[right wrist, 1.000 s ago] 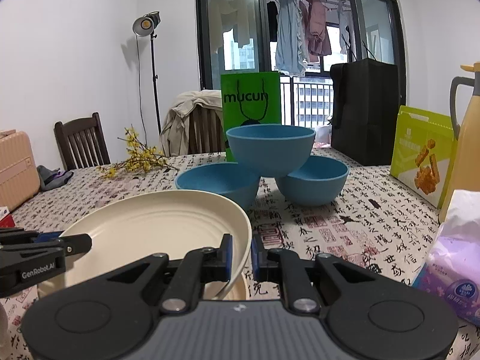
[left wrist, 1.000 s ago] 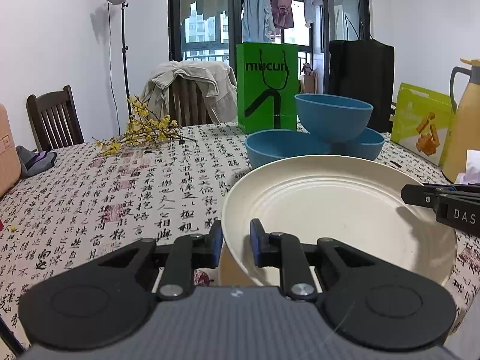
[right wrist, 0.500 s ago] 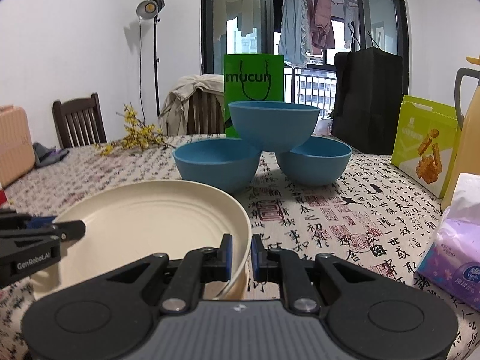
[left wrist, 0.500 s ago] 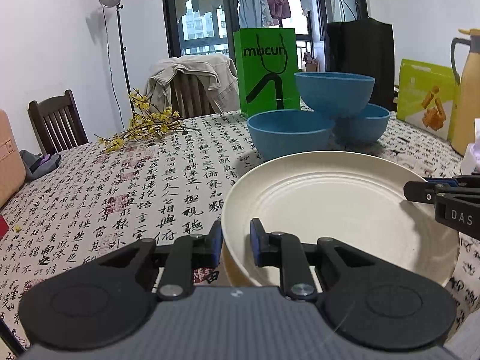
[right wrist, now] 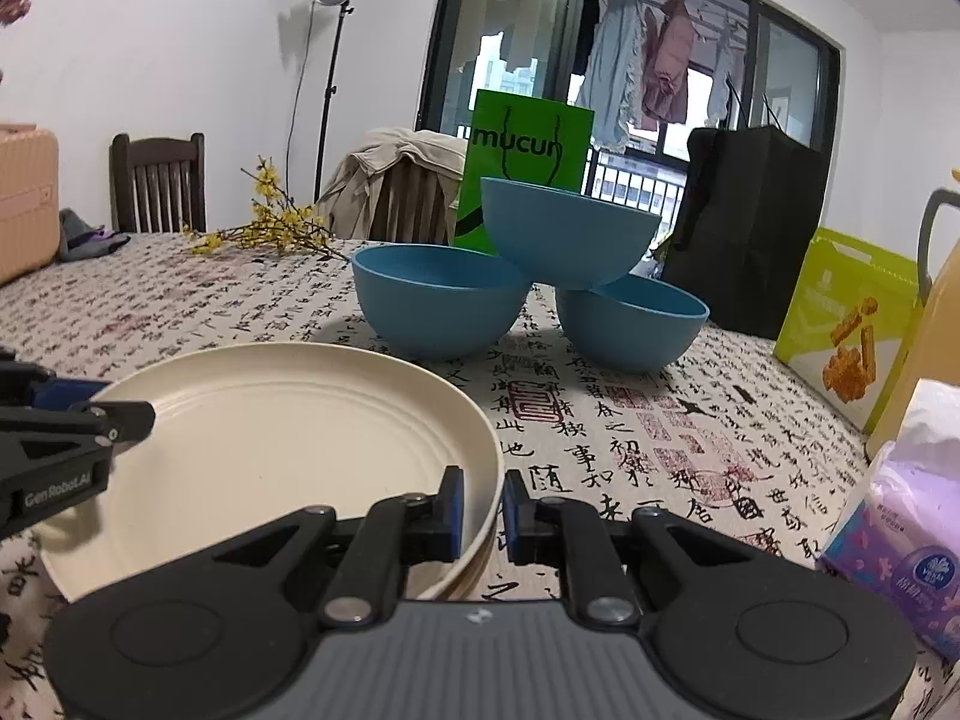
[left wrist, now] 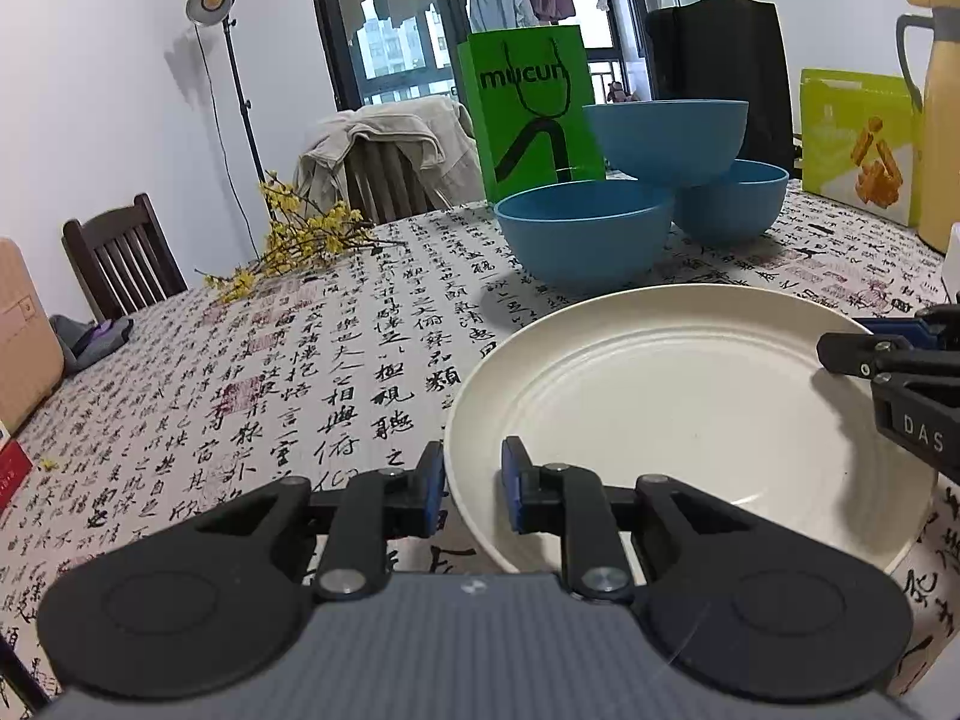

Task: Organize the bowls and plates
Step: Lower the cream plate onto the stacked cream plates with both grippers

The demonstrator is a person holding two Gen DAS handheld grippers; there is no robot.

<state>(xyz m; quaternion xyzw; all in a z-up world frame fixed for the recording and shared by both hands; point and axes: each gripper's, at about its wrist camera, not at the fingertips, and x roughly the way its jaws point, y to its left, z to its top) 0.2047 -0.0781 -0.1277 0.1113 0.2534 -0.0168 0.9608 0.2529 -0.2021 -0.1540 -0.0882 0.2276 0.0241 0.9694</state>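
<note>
You pinch the cream plate (left wrist: 678, 408) by opposite rims, left gripper (left wrist: 473, 489) and right gripper (right wrist: 483, 513) both nearly closed on it, keeping it level above the table (left wrist: 252, 372), near the blue bowls (right wrist: 528, 294).

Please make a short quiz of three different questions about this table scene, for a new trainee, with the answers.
1. True or false: the left tool and the right tool both clamp the rim of the cream plate.
2. How many blue bowls are behind the plate, and how do they stand?
3. Multiple choice: what lies on the tablecloth near the wooden chair? A) a spoon B) yellow flower twigs C) a red cup

Key
1. True; each is shut on an opposite side of the rim.
2. Three; two on the tablecloth, one resting on top of them.
3. B
</note>
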